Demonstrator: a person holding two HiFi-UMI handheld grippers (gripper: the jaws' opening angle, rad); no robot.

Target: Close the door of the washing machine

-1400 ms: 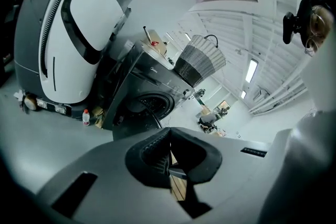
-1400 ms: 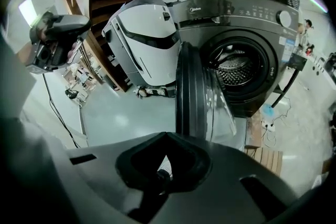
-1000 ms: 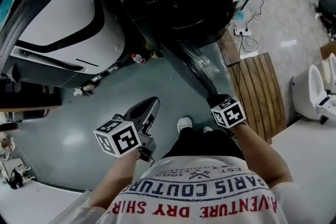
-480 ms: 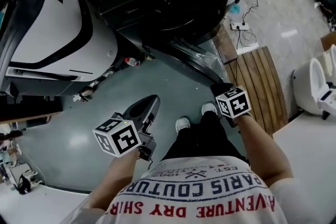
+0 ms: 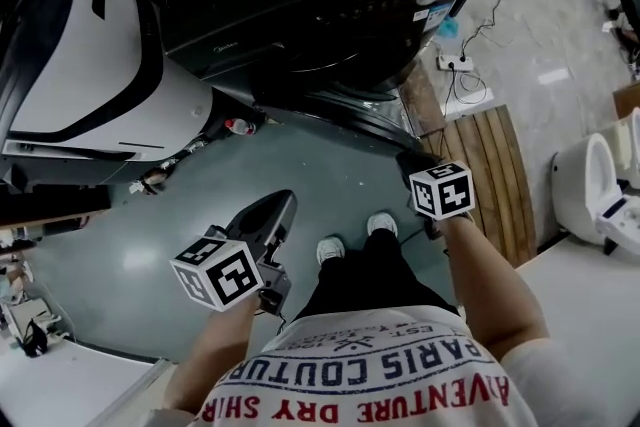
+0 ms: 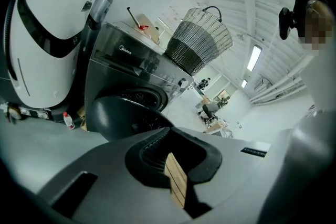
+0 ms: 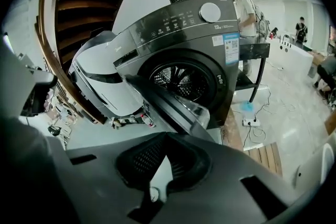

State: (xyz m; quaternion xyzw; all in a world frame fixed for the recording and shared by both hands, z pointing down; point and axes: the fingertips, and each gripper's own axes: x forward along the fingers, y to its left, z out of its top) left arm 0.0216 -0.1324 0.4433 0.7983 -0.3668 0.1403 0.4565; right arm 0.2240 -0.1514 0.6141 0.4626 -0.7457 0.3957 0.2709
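Washing machine door (image 7: 170,106) hangs open, swung out low from the front of the dark washing machine (image 7: 181,26), w/ a striped basket (image 6: 199,42) on top. Left gripper (image 6: 169,136) & right gripper (image 7: 164,139): jaws closed, nothing in them. Right one is nearer the door, neither touching it.

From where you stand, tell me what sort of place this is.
Probably a workshop or test hall, not a home laundry: a washing machine stands with its door open, white sanitary fixtures sit nearby, and a long white hall with people at work stretches behind.
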